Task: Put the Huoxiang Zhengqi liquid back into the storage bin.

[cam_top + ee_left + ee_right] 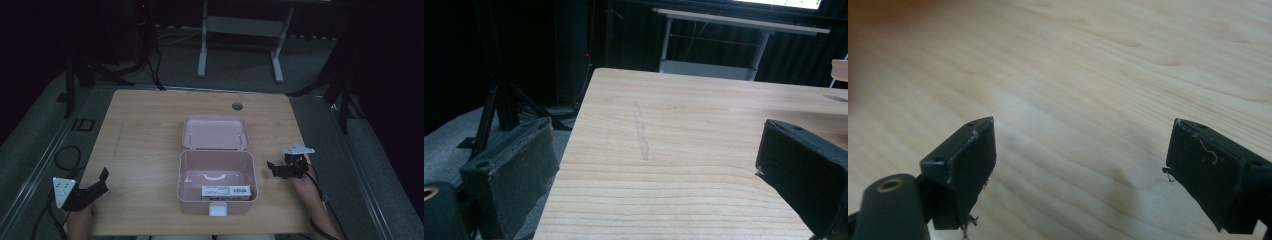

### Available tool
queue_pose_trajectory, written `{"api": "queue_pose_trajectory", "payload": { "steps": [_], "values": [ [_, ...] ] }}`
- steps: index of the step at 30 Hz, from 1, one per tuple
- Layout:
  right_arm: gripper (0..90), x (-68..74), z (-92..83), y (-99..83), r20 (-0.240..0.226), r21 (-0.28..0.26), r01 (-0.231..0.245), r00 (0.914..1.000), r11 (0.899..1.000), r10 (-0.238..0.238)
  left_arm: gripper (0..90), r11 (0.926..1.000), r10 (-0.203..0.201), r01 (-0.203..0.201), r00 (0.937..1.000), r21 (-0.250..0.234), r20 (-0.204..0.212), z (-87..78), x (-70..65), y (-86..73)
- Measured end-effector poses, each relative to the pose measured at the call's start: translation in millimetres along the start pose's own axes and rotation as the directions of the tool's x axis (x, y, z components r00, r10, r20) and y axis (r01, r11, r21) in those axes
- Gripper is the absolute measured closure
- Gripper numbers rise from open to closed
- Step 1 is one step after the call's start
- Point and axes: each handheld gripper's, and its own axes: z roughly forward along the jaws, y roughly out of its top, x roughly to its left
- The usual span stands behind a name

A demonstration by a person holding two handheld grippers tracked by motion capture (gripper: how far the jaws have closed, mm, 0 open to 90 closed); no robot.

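While the wooden table [150, 125] carries a pink box [217, 187] at its middle, lid [216, 132] thrown back flat behind it, a white labelled packet [226, 190] lies inside near the front wall. Left of the box, well apart, the left gripper [102, 177] sits low at the table's near edge, jaws spread and empty. Just right of the box, the right gripper [272, 167] points toward it, jaws likewise parted over bare wood.

Box [216, 186] mid-table [145, 130] (lid behind); carton [226, 190] inside, tongs flanking.
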Motion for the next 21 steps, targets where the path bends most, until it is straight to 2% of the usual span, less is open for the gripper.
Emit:
{"api": "queue_pose_trajectory", "payload": {
  "steps": [3, 6, 12, 14, 18, 20, 21],
  "values": [
    [12.4, -5.1, -2.6, -5.7, 0.026, -0.044, -0.050, 0.9984, 0.998, 0.051, 3.0, 1.0000, 0.000, 0.000, 1.0000, 0.001, 0.000, 0.1, -0.1, 0.0],
    [12.4, -9.9, -4.1, -11.1, 0.056, -0.074, -0.104, 0.9925, 0.992, 0.109, 3.0, 1.0000, 0.003, -0.003, 1.0000, 0.002, 0.001, 0.2, -0.2, 0.0],
    [12.4, -15.9, -6.8, -16.9, 0.143, -0.119, -0.169, 0.9723, 0.978, 0.185, 3.0, 1.0000, 0.004, -0.004, 1.0000, 0.002, 0.002, 0.2, -0.3, 0.0],
    [12.5, -18.2, -7.7, -18.8, 0.152, -0.135, -0.196, 0.9646, 0.971, 0.216, 3.0, 1.0000, 0.005, -0.005, 1.0000, 0.003, 0.002, 0.2, -0.3, 0.0],
    [12.6, -21.8, -10.5, -21.4, 0.156, -0.162, -0.215, 0.9581, 0.963, 0.240, 3.0, 1.0000, 0.006, -0.006, 1.0000, 0.003, 0.003, 0.2, -0.4, 0.0],
    [12.6, -24.3, -12.1, -23.8, 0.175, -0.175, -0.222, 0.9517, 0.959, 0.252, 3.0, 1.0000, 0.006, -0.006, 1.0000, 0.003, 0.003, 0.1, -0.5, 0.0],
    [12.6, -26.3, -12.9, -25.7, 0.169, -0.182, -0.234, 0.9493, 0.955, 0.265, 3.0, 1.0000, 0.007, -0.007, 1.0000, 0.003, 0.003, 0.2, -0.5, 0.0]
  ]
}}
